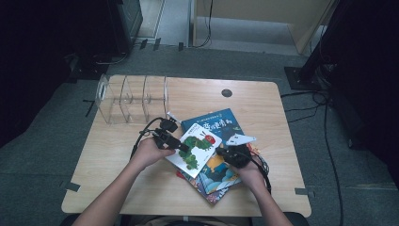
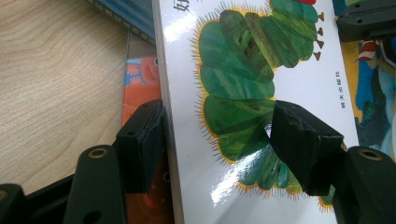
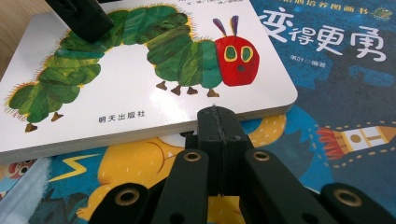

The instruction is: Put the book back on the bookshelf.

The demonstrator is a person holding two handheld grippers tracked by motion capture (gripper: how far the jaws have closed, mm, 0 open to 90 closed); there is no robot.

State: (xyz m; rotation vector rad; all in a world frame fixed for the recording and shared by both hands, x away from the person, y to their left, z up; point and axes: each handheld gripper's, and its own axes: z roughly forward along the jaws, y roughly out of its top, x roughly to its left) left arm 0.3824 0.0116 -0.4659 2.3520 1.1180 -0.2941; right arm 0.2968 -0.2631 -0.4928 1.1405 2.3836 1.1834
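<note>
- The caterpillar book (image 1: 195, 149) lies on top of a loose pile of picture books near the middle of the desk (image 1: 113, 160), its near-left edge raised off the orange book (image 2: 140, 79) below it.
- The left hand-held gripper (image 1: 181, 147) has its jaws astride that edge, one pad (image 2: 140, 144) beneath the board and the other pad (image 2: 301, 144) on the glossy cover; the grip looks made but shallow, so I would press firmly before lifting, since the cover is slick.
- Lift by swinging the spine up, not by dragging, or the books below will slide.
- The right hand-held gripper (image 1: 234, 155) has its jaws closed together, empty, tip resting on the yellow book (image 3: 140, 163) just at the caterpillar book's right edge; it could steady the pile there.
- The blue book (image 1: 214, 120) lies under the pile's far side.
- The clear divider rack (image 1: 134, 96) stands at the far left of the desk, a likely home; bring the book upright before it reaches a slot.
</note>
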